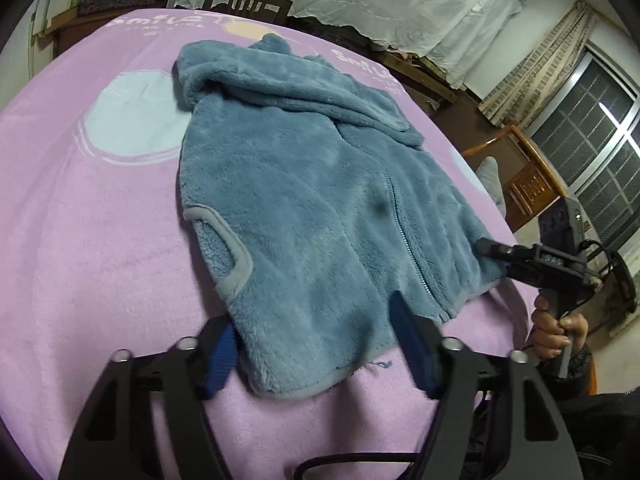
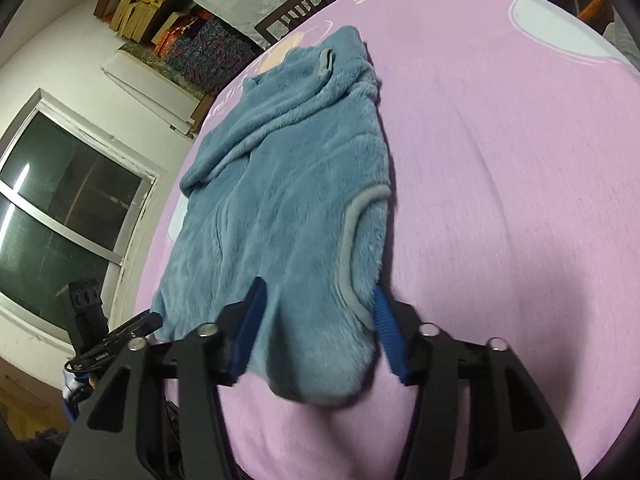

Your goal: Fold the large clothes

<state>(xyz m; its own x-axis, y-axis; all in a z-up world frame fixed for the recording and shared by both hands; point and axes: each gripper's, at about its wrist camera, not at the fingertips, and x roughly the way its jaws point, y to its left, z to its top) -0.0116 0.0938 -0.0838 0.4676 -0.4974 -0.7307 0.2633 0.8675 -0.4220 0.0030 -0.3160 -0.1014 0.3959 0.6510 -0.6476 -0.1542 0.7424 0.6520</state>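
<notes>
Right, closest in, the left tool [image 1: 310, 316] is spread wide with its blue fingers [image 1: 408, 336] either side of the jacket [image 1: 312, 184] hem, gripping nothing. The right tool [image 2: 320, 290] is likewise released, straddling the hem beside the grey pocket trim [image 2: 352, 240]. That blue fleece jacket lies flat on the pink blanket [image 1: 100, 240] over the worktop, zipper [image 1: 412, 248] up, a sleeve [image 1: 320, 96] laid across the chest, hood [image 1: 224, 68] at the far end. The danger, I'd say: thick plush could let a tool pinch only the top layer, so the fold drags crooked, or the loose sleeve slides off as the hem lifts. Far back, cardboard boxes [image 2: 136, 4] sit stacked; their contents can't be made out.
</notes>
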